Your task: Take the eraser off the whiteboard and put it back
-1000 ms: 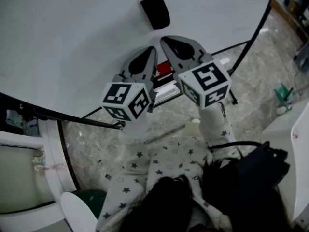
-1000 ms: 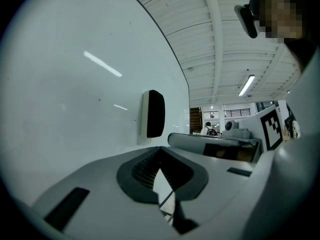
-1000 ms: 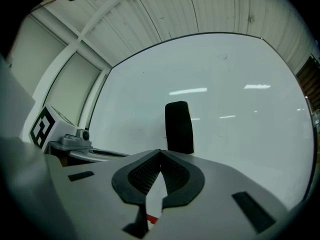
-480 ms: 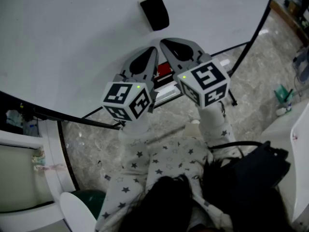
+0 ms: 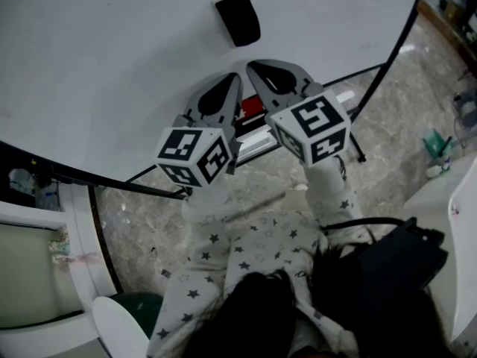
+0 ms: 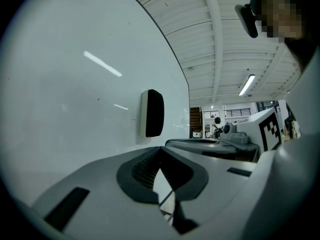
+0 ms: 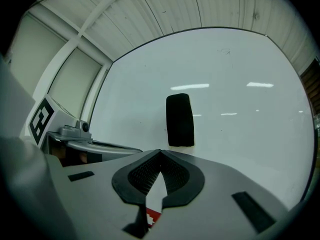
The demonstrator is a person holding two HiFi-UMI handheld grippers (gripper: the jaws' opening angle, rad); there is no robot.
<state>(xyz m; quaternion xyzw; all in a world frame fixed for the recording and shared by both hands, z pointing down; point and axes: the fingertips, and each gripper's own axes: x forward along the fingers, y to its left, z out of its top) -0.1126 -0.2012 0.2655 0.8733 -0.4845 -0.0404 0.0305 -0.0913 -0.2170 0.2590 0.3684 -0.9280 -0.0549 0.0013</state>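
A black eraser (image 5: 238, 19) sticks to the whiteboard (image 5: 112, 58), upright and alone. Both grippers point at the board just below it, side by side, touching nothing. My left gripper (image 5: 235, 76) is shut and empty; in the left gripper view the eraser (image 6: 152, 113) sits above and a little left of its closed tips (image 6: 160, 150). My right gripper (image 5: 252, 65) is shut and empty as well; in the right gripper view the eraser (image 7: 180, 120) hangs just above its joined tips (image 7: 160, 152), with a gap between them.
The board's tray (image 5: 257, 136) runs under the grippers and holds a red item (image 5: 253, 107). A black stand leg (image 5: 387, 66) slants to the floor on the right. A black bag (image 5: 395, 263) hangs by the person's side. White furniture (image 5: 37, 274) stands at lower left.
Small green lights that glowed on both marker cubes half a second ago are off now. The grippers and the eraser have kept their places.
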